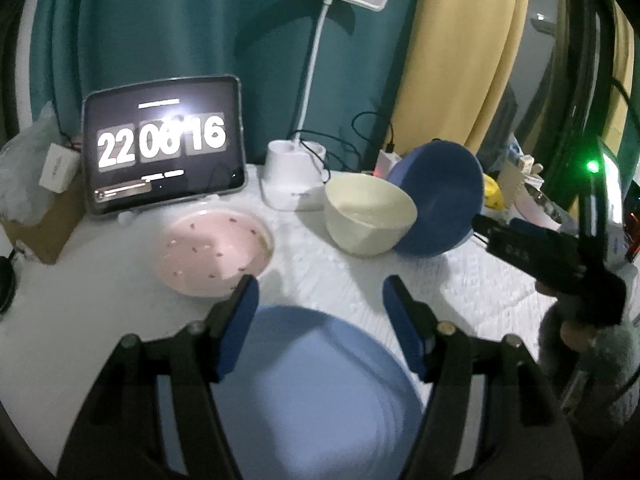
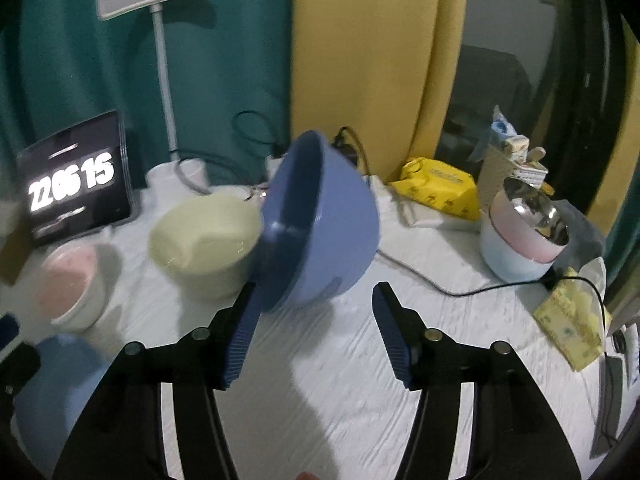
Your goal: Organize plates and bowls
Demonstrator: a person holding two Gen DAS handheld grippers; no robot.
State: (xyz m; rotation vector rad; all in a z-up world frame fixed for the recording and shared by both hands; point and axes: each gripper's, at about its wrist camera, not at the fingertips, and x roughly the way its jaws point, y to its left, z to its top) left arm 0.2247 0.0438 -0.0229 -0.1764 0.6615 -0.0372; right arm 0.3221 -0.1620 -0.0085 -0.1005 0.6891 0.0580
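The blue bowl (image 2: pixel 320 220) stands tipped on its edge, its rim leaning against the cream bowl (image 2: pixel 204 240), just past the right hand-held gripper (image 2: pixel 316 332), whose jaws are apart with the left pad near the bowl's lower rim; contact is unclear. Bare tabletop (image 2: pixel 340 380) lies open before it. Nearest the left hand-held gripper (image 1: pixel 320 320), jaws apart and empty, lies the blue plate (image 1: pixel 320 392). Left of the cream bowl sits the pink dish (image 1: pixel 216 252).
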